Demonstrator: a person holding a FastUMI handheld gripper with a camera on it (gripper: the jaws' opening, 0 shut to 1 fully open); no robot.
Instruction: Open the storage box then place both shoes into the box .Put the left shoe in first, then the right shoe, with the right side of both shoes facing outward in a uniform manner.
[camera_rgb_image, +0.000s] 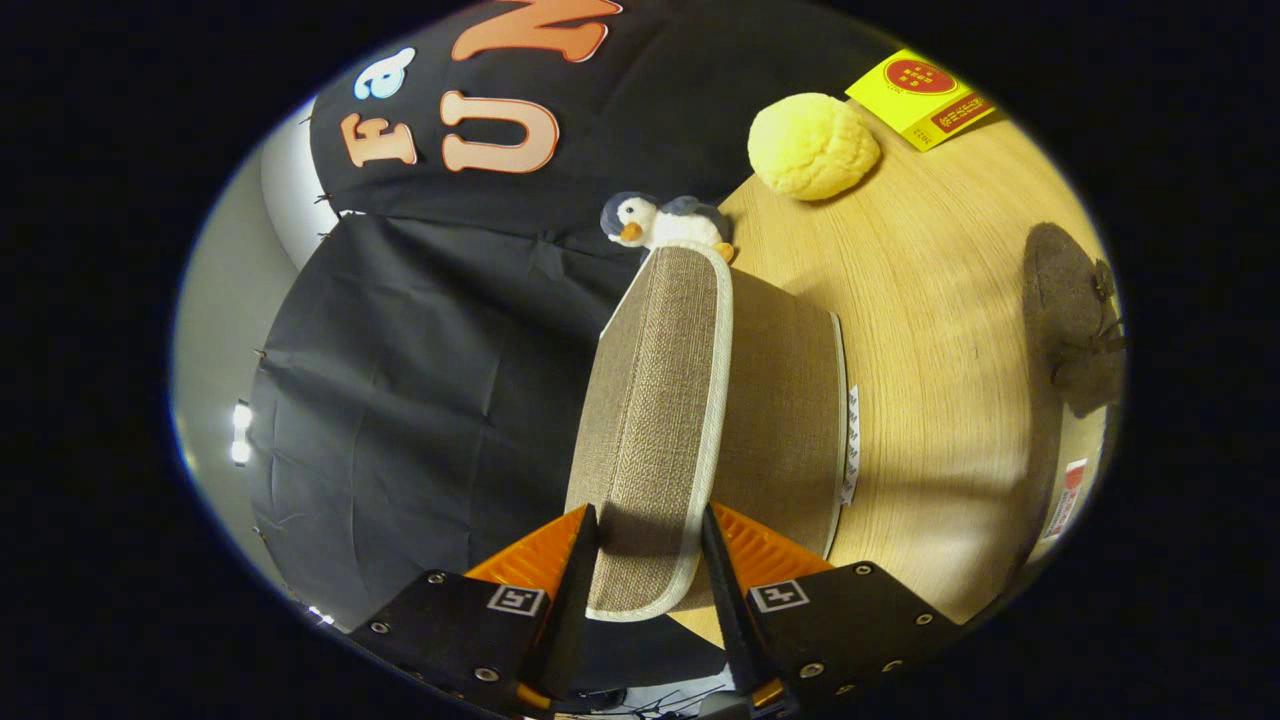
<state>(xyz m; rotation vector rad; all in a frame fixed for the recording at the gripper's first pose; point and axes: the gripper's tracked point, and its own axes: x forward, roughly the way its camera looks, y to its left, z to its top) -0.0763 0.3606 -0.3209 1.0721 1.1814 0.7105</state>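
My gripper (648, 532) is shut on the near edge of the storage box lid (655, 400), a brown woven flap with pale trim, lifted and running away between the fingers. Beside the lid, toward the table, is the brown fabric body of the box (785, 400), with a white tag strip along its rim. A dark brown shoe (1075, 310) lies on the wooden table (940, 300), well beyond the box. The inside of the box is hidden.
A small penguin toy (660, 222) sits at the far end of the lid, at the table's edge. Farther along the table are a round yellow plush (812, 145) and a yellow packet (920, 95). Black cloth hangs beside the table.
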